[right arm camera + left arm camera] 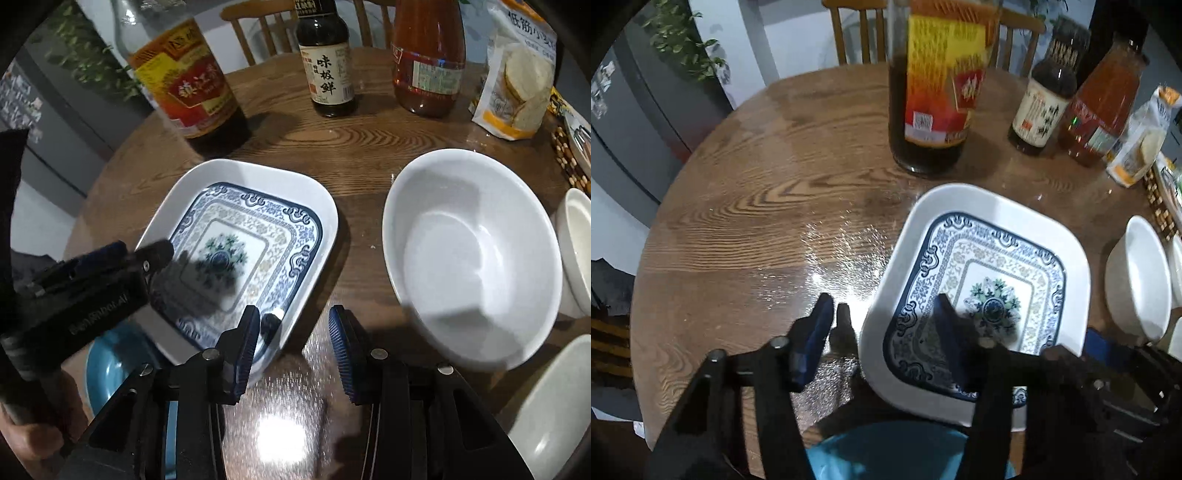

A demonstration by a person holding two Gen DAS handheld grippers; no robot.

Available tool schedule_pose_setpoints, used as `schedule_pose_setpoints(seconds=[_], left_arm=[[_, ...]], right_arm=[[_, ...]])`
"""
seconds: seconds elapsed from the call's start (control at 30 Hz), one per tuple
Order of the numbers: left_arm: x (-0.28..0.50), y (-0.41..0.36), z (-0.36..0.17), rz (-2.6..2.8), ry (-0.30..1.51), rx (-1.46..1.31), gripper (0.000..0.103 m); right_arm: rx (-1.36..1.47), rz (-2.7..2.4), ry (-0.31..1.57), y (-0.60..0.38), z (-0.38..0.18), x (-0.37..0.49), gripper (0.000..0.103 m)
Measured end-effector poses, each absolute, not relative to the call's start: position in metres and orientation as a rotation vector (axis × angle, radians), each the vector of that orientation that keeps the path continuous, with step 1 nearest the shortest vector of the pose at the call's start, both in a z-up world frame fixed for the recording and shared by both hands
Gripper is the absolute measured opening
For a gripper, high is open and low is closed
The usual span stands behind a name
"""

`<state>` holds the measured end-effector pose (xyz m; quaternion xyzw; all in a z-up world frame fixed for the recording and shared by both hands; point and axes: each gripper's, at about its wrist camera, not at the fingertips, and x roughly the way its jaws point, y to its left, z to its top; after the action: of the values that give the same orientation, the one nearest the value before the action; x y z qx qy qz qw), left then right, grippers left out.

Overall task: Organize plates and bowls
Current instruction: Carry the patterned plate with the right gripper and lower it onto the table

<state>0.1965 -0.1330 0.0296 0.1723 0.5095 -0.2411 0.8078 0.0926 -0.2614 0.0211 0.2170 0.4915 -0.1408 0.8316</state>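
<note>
A rectangular white plate point(993, 221) with a blue floral pattern lies on the round wooden table point(757, 184). Its near end rests over a teal bowl point(886, 454). My left gripper point(882, 306) stands open astride the plate's left rim, one finger outside over the table and one over the pattern. In the right wrist view the same plate point(258, 192) is at centre left. My right gripper point(293, 312) is open at its near right corner, the left finger over the rim and the right finger above bare table. A large white bowl point(472, 258) sits empty to the right.
A tall vinegar bottle point(188, 81), a soy sauce bottle point(328, 62), an orange-red bottle point(428, 55) and a flour bag point(517, 74) line the far side. A small cream bowl point(576, 251) and another pale dish point(554, 406) stand at the right edge. Wooden chairs point(849, 33) stand behind the table.
</note>
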Motion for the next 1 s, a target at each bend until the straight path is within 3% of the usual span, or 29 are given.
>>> schedule_pose_setpoints(seconds=[0.1,0.23,0.63,0.77,1.0], left_arm=[[0.193,-0.139,0.027,-0.558,1.071,0.401,0.039],[0.192,-0.141,0.026,-0.582,1.073,0.408,0.038],[0.198,-0.138,0.025,-0.612,1.082,0.409,0.034],[0.192,-0.135,0.026,-0.598,1.063,0.418,0.032],[0.187,-0.125,0.039,-0.601,1.010,0.390,0.029]], right_arm=[[0.456,-0.308,1.044,-0.262,0.021,0.096,0.041],[0.431,-0.320,1.057,-0.257,0.021,0.103,0.030],[0.337,-0.370,1.087,-0.250,0.019,0.115,0.029],[0.377,-0.370,1.074,-0.256,0.018,0.111,0.016],[0.353,-0.356,1.027,-0.252,0.033,0.108,0.014]])
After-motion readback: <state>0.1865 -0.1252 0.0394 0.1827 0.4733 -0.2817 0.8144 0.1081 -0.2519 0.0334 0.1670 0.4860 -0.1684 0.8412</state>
